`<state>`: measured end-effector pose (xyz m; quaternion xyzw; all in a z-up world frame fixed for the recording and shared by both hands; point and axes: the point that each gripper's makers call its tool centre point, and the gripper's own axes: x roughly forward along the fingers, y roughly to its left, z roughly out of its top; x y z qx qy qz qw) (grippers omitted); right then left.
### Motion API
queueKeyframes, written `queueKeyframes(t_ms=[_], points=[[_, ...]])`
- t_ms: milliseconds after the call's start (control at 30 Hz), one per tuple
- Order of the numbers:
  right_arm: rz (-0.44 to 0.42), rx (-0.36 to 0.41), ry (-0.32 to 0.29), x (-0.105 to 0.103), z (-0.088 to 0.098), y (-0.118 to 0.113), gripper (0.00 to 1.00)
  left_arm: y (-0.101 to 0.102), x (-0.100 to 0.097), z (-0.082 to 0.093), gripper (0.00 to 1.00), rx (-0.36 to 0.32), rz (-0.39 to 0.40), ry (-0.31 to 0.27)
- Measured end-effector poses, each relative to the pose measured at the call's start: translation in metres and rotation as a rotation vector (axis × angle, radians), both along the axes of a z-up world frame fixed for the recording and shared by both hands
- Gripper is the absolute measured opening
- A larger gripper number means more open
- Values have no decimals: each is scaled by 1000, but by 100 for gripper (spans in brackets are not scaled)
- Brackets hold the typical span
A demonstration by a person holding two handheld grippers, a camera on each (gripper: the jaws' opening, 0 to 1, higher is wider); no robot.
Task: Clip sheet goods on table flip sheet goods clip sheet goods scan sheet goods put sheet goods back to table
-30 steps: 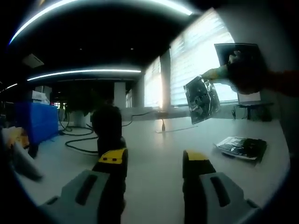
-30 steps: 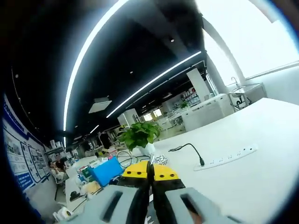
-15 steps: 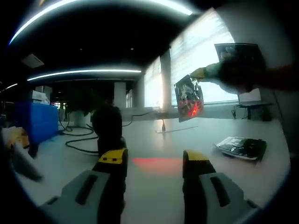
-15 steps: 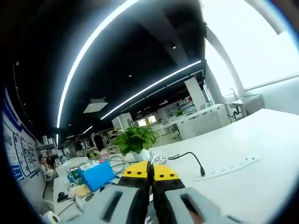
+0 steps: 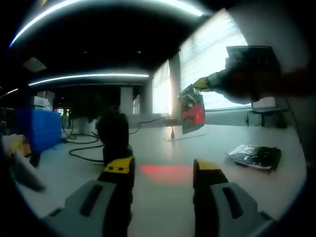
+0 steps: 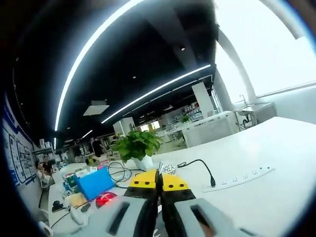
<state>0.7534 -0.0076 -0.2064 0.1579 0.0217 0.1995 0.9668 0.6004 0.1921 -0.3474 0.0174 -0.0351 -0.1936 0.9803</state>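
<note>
Holding the shiny packet (image 5: 192, 109) up over the white table (image 5: 163, 153) in the red scanner light, the right gripper (image 6: 158, 181) stays pinched on it, the left gripper (image 5: 163, 170) waits apart, and a loose pinch could drop it.

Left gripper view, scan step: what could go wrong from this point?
1. The right gripper pinches the sheet goods only at the top edge, so it could swing or slip out.
2. The red scan light falls partly on the table; the read may fail.
3. A second packet lies near the table's edge and could be knocked off.
</note>
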Motion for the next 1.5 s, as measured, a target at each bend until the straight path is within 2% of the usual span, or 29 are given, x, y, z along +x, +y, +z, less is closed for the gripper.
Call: queueKeyframes(t_ms=[400, 733, 1400, 1500], points=[[-43, -41, -19, 19, -12, 8, 0, -1, -1, 0, 40, 3, -4, 1], [-78, -36, -18, 32, -18, 9, 0, -2, -1, 0, 40, 2, -9, -1], [-70, -37, -3, 28, -29, 39, 0, -2, -1, 1, 40, -2, -12, -3], [-67, -34, -1, 33, -29, 42, 0, -2, -1, 1, 40, -4, -12, -3]])
